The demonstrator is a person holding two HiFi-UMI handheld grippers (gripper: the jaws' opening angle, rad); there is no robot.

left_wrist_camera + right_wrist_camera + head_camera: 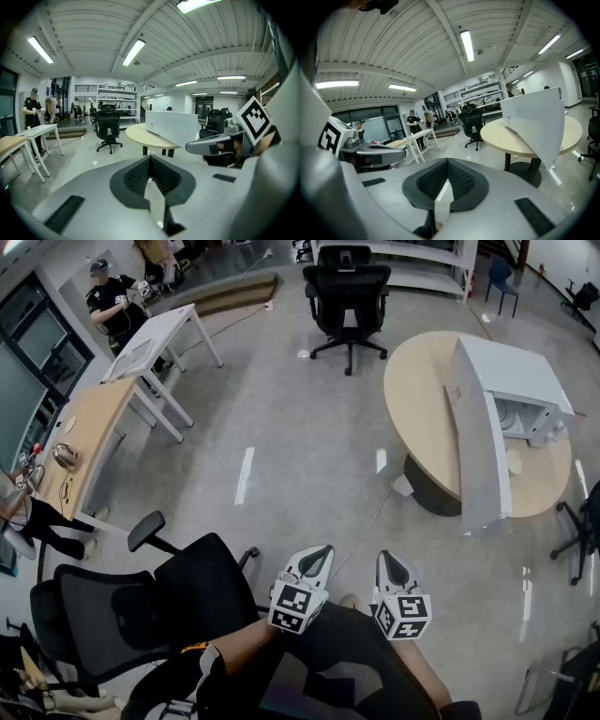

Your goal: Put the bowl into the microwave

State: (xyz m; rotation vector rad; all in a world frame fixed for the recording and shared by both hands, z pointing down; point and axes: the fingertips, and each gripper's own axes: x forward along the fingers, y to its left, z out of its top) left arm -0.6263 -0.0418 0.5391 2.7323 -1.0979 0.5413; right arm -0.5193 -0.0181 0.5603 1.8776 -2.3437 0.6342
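Microwave (511, 371) on round table (417, 399), door (473, 442) swung open.

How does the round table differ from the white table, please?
The round table has a tan top and dark central base; the white table is rectangular on thin legs. The round table bears the microwave; the white table does not. Both stand on the floor.

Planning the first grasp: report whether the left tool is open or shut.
Shut. In the left gripper view, the left tool has its jaws together, with nothing between them.
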